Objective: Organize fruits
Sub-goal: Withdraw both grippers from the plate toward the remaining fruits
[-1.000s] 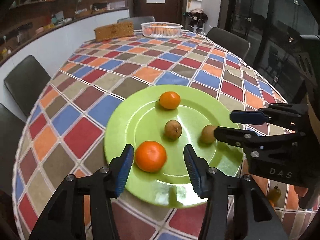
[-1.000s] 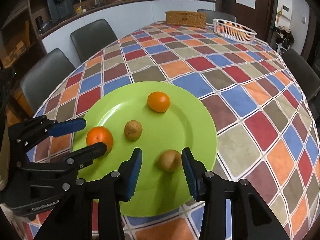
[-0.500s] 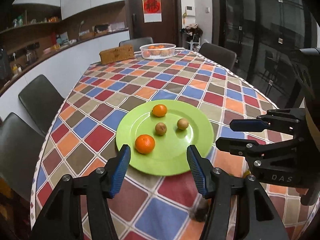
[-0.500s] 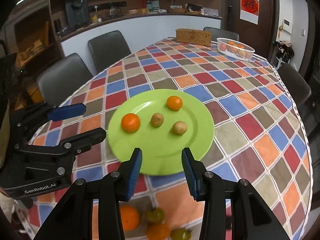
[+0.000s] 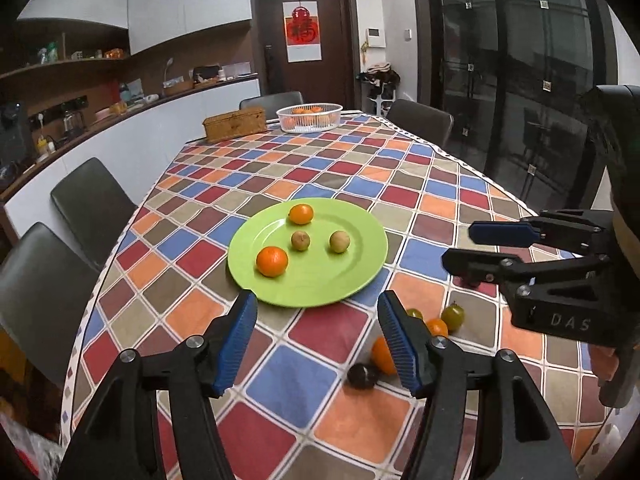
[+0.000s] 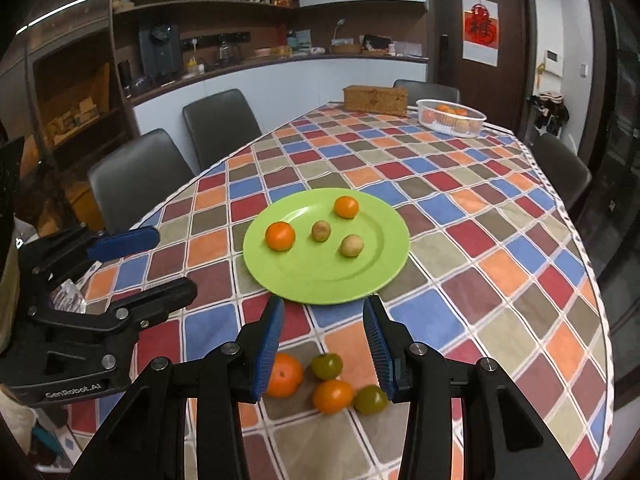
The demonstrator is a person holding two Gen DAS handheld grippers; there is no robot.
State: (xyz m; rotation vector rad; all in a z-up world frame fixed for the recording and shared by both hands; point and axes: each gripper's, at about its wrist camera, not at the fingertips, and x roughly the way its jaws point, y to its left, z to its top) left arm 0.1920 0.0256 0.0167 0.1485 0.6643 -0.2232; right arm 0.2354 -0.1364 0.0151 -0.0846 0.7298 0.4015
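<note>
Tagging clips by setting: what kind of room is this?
Probably a home dining room with a kitchen counter: a long table with a checked cloth, dining chairs around it, and shelves of appliances behind.

Four oranges (image 6: 280, 236), two brown fruits (image 6: 321, 231), two green fruits (image 6: 327, 366), one plate (image 6: 312, 280).

The plate (image 6: 320, 284) looks like smooth, glossy green plastic, and the cloth (image 6: 500, 264) under it is a flat checked sheet with a faint sheen. Both grippers, left (image 5: 318, 334) and right (image 6: 324, 340), are matt black plastic with bright metal screw heads and ribbed blue pads (image 6: 267, 346). The oranges (image 6: 280, 236) have a shiny, finely dimpled skin; the far box (image 6: 376, 99) looks woven and rough, the basket (image 6: 451, 117) white perforated plastic, the chairs (image 6: 220, 124) smooth dull leather.
</note>
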